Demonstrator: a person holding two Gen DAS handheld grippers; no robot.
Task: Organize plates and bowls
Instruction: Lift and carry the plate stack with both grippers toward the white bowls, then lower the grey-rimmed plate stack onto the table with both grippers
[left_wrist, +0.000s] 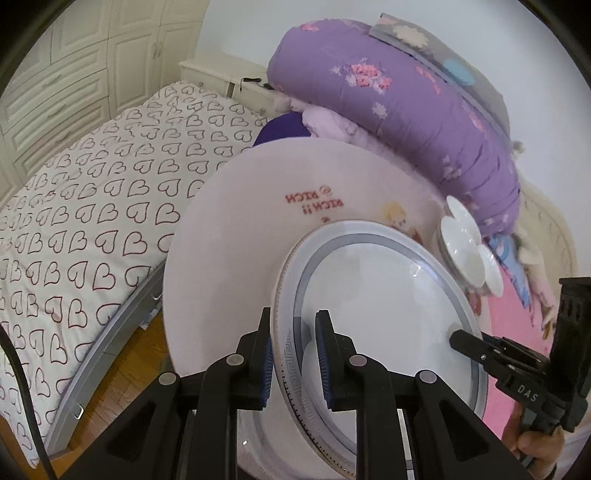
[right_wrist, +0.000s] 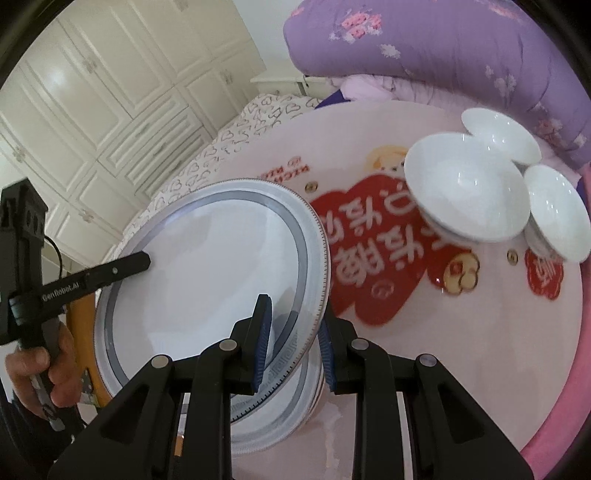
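Left wrist view: left gripper (left_wrist: 293, 360) fingers closed narrow on the near rim of a large grey-banded plate (left_wrist: 376, 317), one finger above the rim and one below. The plate is tilted, lifted off the round pink surface (left_wrist: 221, 236). A second, similar plate (left_wrist: 255, 439) lies flat just beneath it. The right gripper (left_wrist: 465, 341) reaches in from the right, its tip on the far rim. White bowls (left_wrist: 465, 251) sit beyond, near a purple quilt (left_wrist: 406, 103); a heart-print bed (left_wrist: 92, 221) lies to the left.

Right wrist view: right gripper (right_wrist: 295, 343) fingers are narrow too, clamped across the same plate's (right_wrist: 207, 273) edge. The lower plate (right_wrist: 280, 417) shows under it. The left gripper (right_wrist: 142, 260) holds the opposite rim. Three white bowls (right_wrist: 469, 192) stand touching in a loose cluster, well apart from the plates (possibly one sits on something; blur hides it).

Progress, as judged: early to middle. The plates are gathered in one spot, with the top one held by both grippers above its twin. The bowls are not nested; stacking them appears left to do.
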